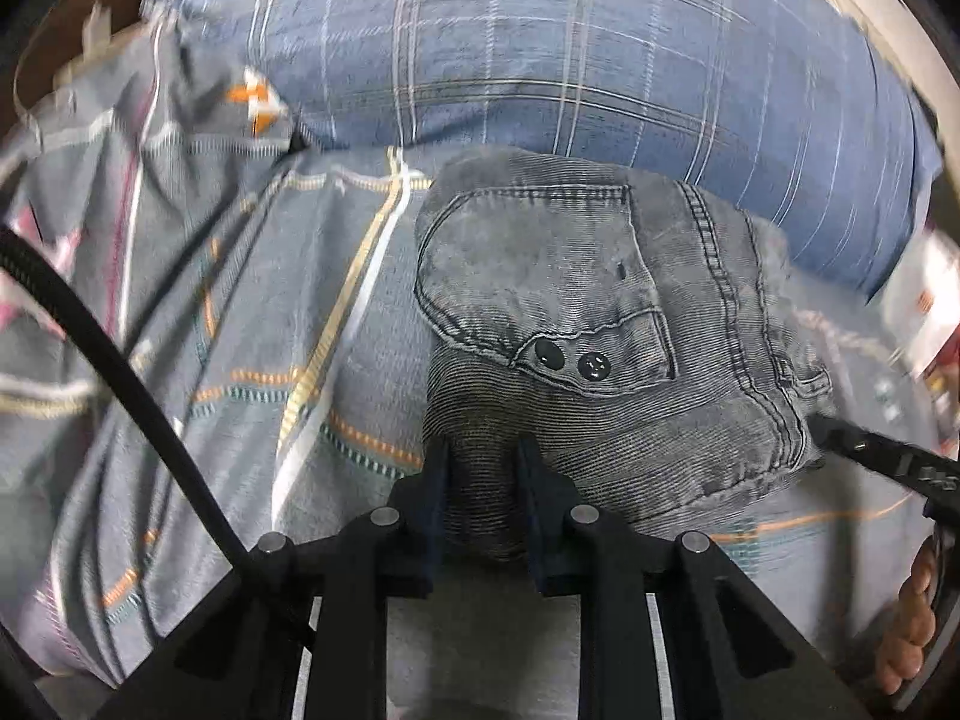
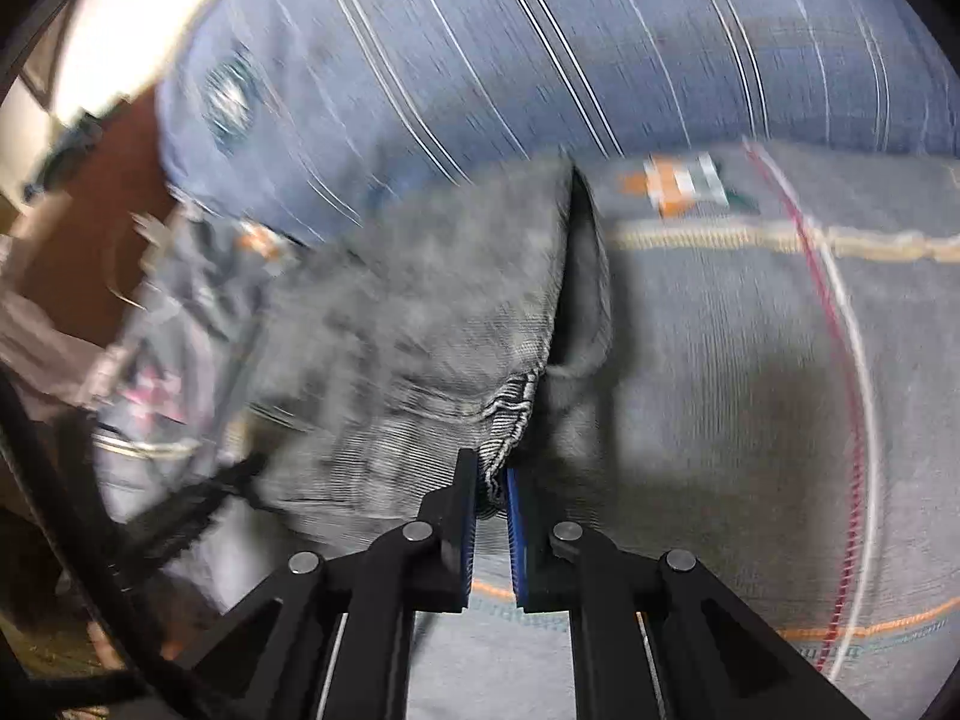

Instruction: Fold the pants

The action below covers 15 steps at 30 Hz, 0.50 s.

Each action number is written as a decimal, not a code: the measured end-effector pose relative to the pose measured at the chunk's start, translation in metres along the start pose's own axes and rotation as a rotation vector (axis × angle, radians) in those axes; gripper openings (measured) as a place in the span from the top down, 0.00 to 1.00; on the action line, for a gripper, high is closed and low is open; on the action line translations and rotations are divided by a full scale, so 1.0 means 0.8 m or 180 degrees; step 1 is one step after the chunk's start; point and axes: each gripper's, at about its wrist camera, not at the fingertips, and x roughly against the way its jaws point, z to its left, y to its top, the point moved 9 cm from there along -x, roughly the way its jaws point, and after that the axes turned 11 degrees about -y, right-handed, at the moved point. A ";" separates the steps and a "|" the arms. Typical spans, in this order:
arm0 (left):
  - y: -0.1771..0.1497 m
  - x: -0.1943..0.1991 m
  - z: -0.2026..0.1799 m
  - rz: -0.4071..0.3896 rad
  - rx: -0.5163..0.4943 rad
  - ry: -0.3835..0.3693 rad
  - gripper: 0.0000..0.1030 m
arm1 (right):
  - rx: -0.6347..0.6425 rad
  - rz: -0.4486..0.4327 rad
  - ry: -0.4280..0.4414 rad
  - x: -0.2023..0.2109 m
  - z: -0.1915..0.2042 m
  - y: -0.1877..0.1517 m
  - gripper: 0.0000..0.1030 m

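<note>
Left wrist view: the folded grey denim pants (image 1: pixel 600 348) lie on a grey bedsheet (image 1: pixel 252 330) patterned with cream, orange and teal stitched lines. A back pocket faces up, its flap closed by two dark round buttons (image 1: pixel 570 360); no lettering on them can be read. Directly behind the pants, touching their far edge, sits a blue plaid pillow (image 1: pixel 540 42). The left gripper (image 1: pixel 483 456) is partly closed on a thick bunch of the pants' near edge, with denim filling the gap between its two dark fingers. A black cable (image 1: pixel 120 360) runs from the gripper body off to the left of the pants. At the pants' right corner, the tip of the right gripper (image 1: pixel 840 438) meets the cloth.

Right wrist view (motion-blurred): the right gripper (image 2: pixel 492 480) is nearly closed, its blue-padded fingers (image 2: pixel 515 516) pinching a thin hemmed corner of the pants (image 2: pixel 420 312). The pants spread up and to the left of that pinch, with a dark open fold along their right edge. The bedsheet (image 2: pixel 750 360) extends to the right of the pants, showing a red-and-white stitched line and an orange-and-white woven motif (image 2: pixel 678 180); the pillow (image 2: pixel 480 42) lies beyond the pants. A teal roundish mark (image 2: pixel 231 99) on the pillow is too blurred to read. No brand or writing is legible in either view.
</note>
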 end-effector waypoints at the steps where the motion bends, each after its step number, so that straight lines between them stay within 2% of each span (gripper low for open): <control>1: -0.001 0.001 -0.004 -0.0018 -0.0084 0.0098 0.78 | 0.0030 0.0062 -0.0078 -0.011 -0.001 -0.005 0.91; 5: -0.001 0.001 -0.007 -0.0065 -0.0279 0.0262 0.78 | 0.0127 -0.0056 -0.0193 0.014 0.000 0.003 0.91; 7: 0.000 -0.001 -0.005 -0.0084 -0.0239 0.0266 0.77 | 0.0143 0.0036 -0.0200 0.000 0.000 -0.002 0.91; 9: 0.003 0.002 -0.005 -0.0159 -0.0239 0.0308 0.72 | 0.0146 0.0083 -0.0201 -0.014 0.000 -0.005 0.91; 11: 0.005 0.004 -0.004 -0.0244 -0.0306 0.0454 0.60 | 0.0194 0.0061 -0.0220 -0.009 0.003 -0.001 0.88; 13: 0.004 0.011 -0.007 -0.0341 -0.0429 0.0617 0.55 | 0.0201 0.0026 -0.0248 -0.003 0.004 0.000 0.87; 15: 0.002 0.018 -0.012 -0.0381 -0.0506 0.0701 0.54 | 0.0167 0.0000 -0.0260 0.002 0.005 -0.003 0.83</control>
